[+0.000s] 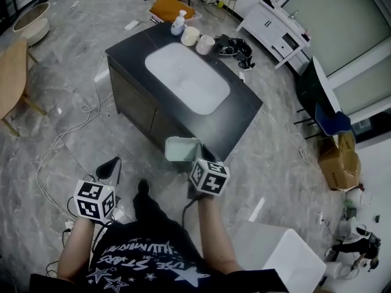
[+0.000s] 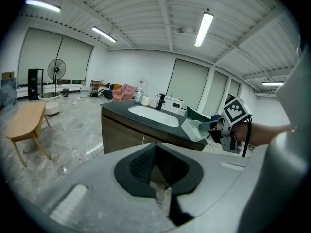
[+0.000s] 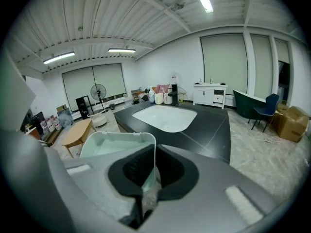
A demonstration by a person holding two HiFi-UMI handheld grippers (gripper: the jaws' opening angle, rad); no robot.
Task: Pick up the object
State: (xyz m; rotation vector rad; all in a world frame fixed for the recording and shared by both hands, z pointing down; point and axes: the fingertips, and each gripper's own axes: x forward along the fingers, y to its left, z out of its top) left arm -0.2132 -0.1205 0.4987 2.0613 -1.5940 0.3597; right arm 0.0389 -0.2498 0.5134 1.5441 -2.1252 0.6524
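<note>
A pale green plastic container (image 1: 182,148) with an open top hangs in the air in front of the dark counter (image 1: 244,112). My right gripper (image 1: 197,163) is shut on its thin side wall, which runs between the pads in the right gripper view (image 3: 151,171). The container's hollow (image 3: 109,142) shows to the left of the jaws. The left gripper view shows the same container (image 2: 194,128) held out by the right gripper (image 2: 228,125). My left gripper (image 1: 109,170) hangs low at the left, over the floor. Its jaws (image 2: 156,171) meet with nothing between them.
The counter holds a white sink basin (image 1: 186,77), a soap bottle (image 1: 178,23) and two cups (image 1: 190,35) at its far end. A wooden table (image 1: 12,78) stands left, a white cabinet (image 1: 275,26) far right. Cables (image 1: 61,139) lie on the floor.
</note>
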